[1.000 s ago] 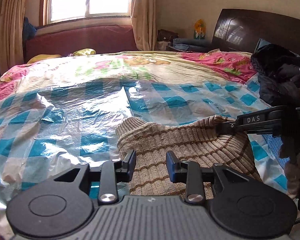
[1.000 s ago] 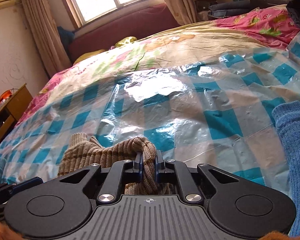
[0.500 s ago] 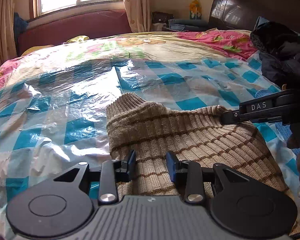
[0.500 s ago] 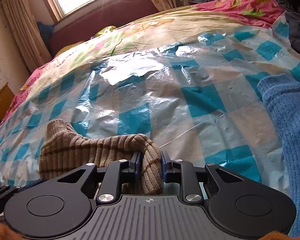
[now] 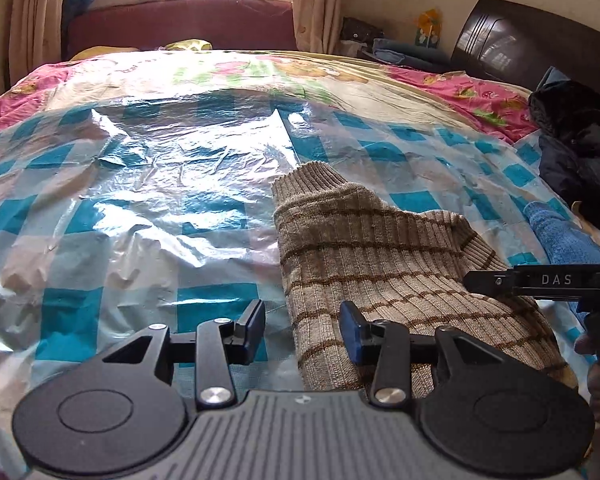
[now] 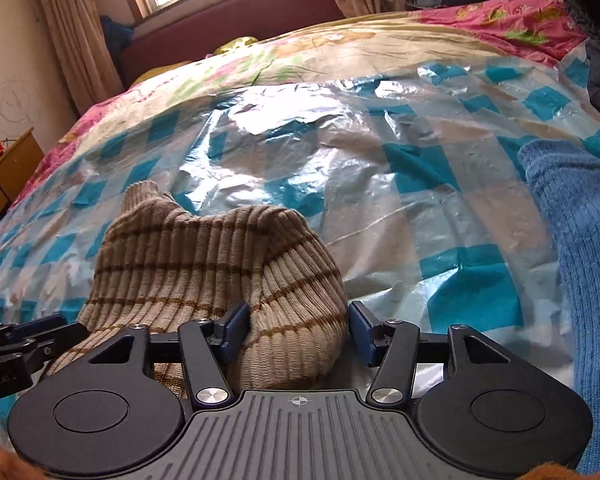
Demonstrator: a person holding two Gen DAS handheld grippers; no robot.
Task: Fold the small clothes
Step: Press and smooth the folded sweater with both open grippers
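Right claw (image 6: 298,330), just opened, now straddles the folded sweater (image 6: 220,264).

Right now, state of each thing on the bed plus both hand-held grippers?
Left hand-held gripper: open, jaws just widened, sweater edge between the pads, not pinched.
Right hand-held gripper: open, jaws just opened off the sweater fold, which sits loose between them.
Striped beige sweater: folded over, lying on the sheet, released.
Blue knit garment: lying to the right, untouched.
Checked plastic sheet: spread over the bed, wrinkled.
Dark clothes: piled by the headboard.
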